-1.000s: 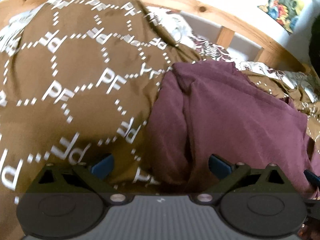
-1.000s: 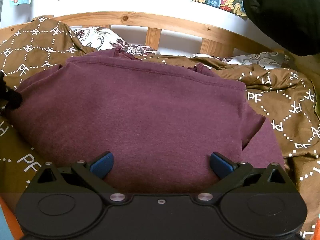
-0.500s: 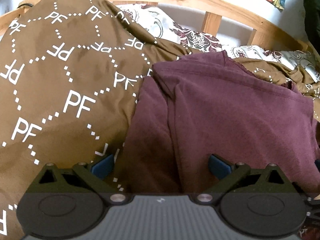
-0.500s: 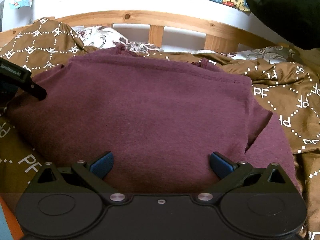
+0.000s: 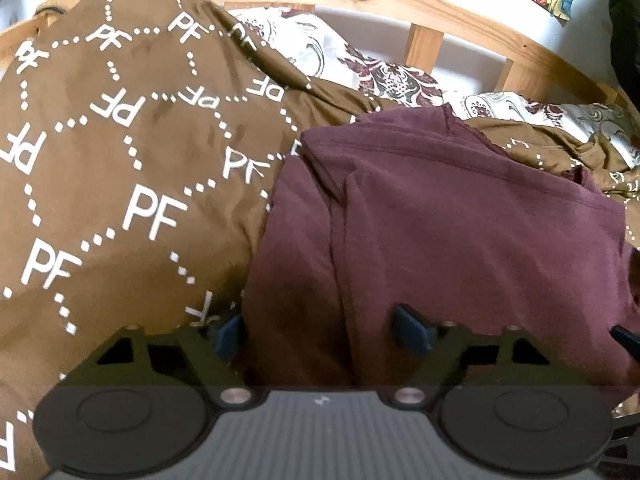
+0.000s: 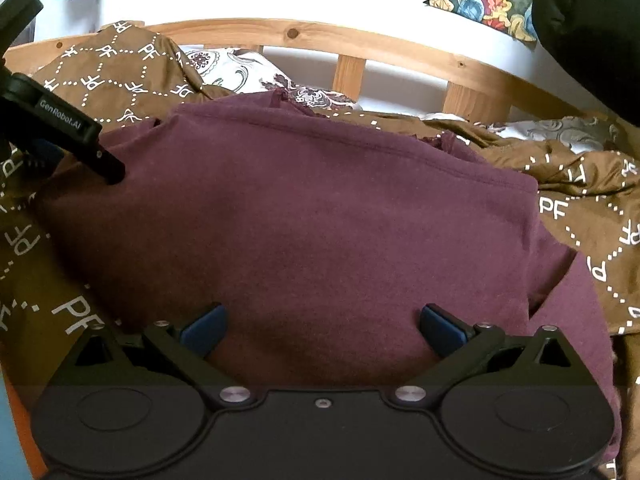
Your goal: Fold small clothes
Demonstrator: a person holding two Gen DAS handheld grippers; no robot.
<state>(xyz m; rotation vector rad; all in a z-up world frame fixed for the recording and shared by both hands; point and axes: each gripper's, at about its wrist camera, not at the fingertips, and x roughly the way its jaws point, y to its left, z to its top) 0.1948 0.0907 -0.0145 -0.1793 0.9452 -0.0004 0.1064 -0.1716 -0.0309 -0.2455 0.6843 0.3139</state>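
Note:
A maroon garment [image 5: 460, 232] lies folded on a brown bedspread [image 5: 120, 160] printed with white letters. My left gripper [image 5: 320, 332] is at the garment's left edge and its jaws are closing. The cloth's left fold lies between the blue pads, and they do not squeeze it. My right gripper [image 6: 322, 330] stands open low over the garment's [image 6: 300, 220] near edge, with nothing pinched. In the right wrist view, one black finger [image 6: 80, 136] of the left gripper rests at the garment's left side.
A wooden bed rail [image 6: 360, 44] runs across the back with a white wall behind it. A white floral pillow [image 5: 360, 68] lies by the rail. The brown bedspread [image 6: 592, 208] bunches up to the right of the garment. A dark bulky thing [image 6: 592, 20] hangs at the top right.
The left gripper slid right along the bedspread to the garment's left edge, and its pads have drawn closer together around the fold. The right gripper has hardly moved.

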